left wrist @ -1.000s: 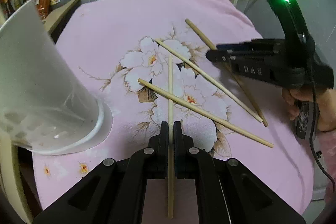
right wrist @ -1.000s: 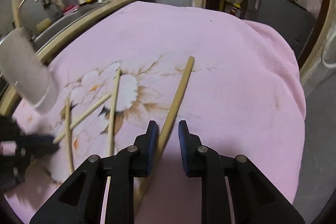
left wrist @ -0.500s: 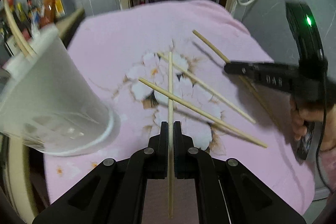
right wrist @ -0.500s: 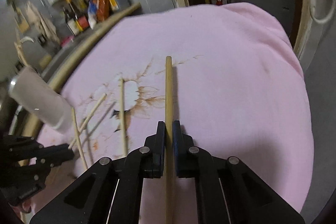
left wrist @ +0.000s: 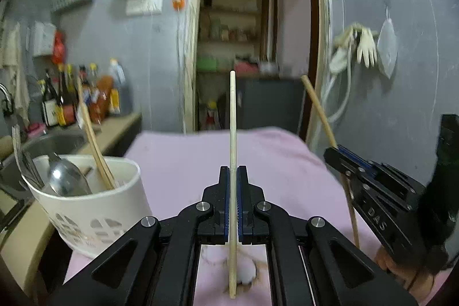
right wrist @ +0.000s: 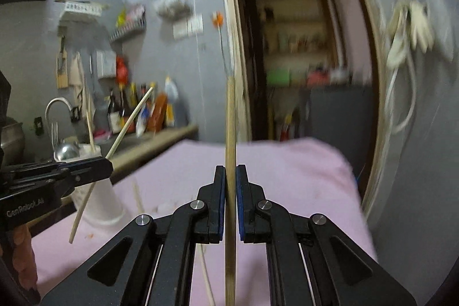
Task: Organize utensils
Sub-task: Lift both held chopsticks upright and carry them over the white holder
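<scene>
The left tool (left wrist: pixel 233 177) is clamped on a pale chopstick (left wrist: pixel 233 116); the right tool (right wrist: pixel 228 177) pinches a darker chopstick (right wrist: pixel 230 134). Both are lifted off the pink-clothed worktop (left wrist: pixel 186 157), where a second ago they lay flat. The white utensil holder (left wrist: pixel 94 208), at eight o'clock, already holds a spoon (left wrist: pixel 67 177) and chopsticks (more still lie on the cloth).

In the right wrist view the doorway shelves (right wrist: pixel 295 42) and the gloves on the wall (right wrist: pixel 410 25) are smeared by blur; their contents cannot be told. The darker chopstick (right wrist: pixel 229 191) runs off the bottom edge. The bottles (left wrist: pixel 83 99) by the sink are too small to read. The white holder (left wrist: pixel 94 205) hides the lower ends of its spoon (left wrist: pixel 64 177) and chopsticks (left wrist: pixel 94 142).
</scene>
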The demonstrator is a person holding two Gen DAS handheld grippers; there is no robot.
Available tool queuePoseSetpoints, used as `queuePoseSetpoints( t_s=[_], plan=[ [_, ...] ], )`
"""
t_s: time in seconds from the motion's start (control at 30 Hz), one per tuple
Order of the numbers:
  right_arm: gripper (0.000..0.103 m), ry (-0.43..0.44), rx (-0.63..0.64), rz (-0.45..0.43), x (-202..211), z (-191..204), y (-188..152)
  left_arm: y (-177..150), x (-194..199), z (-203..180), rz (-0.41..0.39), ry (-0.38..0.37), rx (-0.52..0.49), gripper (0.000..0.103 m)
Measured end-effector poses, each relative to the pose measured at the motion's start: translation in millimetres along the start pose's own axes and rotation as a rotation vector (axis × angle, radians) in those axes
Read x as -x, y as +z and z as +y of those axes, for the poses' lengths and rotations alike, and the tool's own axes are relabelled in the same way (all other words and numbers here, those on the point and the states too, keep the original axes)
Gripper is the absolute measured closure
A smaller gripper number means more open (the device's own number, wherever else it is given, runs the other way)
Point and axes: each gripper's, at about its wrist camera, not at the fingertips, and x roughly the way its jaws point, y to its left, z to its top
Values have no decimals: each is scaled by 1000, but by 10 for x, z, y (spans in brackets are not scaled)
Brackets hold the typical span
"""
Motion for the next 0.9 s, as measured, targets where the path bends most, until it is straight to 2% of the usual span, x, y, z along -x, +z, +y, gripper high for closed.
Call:
queuePoseSetpoints(
  t_s=[0.1, 0.23, 0.47, 0.7, 0.8, 0.9],
  plan=[
    [98, -18, 30, -81, 67, 89, 69, 61, 126, 28, -96, 2, 18, 100],
    [98, -19, 32, -207, 213, 189, 187, 185, 217, 184, -179, -6, 59, 100],
    [98, -14, 55, -360, 313, 427, 408, 465, 534, 446, -304, 16, 85, 100],
    [98, 9, 53, -432, 179, 801, 603, 685, 770, 864, -389, 87, 100, 100],
    [98, 54, 13, -438, 39, 977, 676, 729, 864, 1125, -410, 111, 121, 100],
    [98, 137, -48, -434, -101, 1114, 731, 696, 915, 1394, -414, 96, 171, 100]
  ],
)
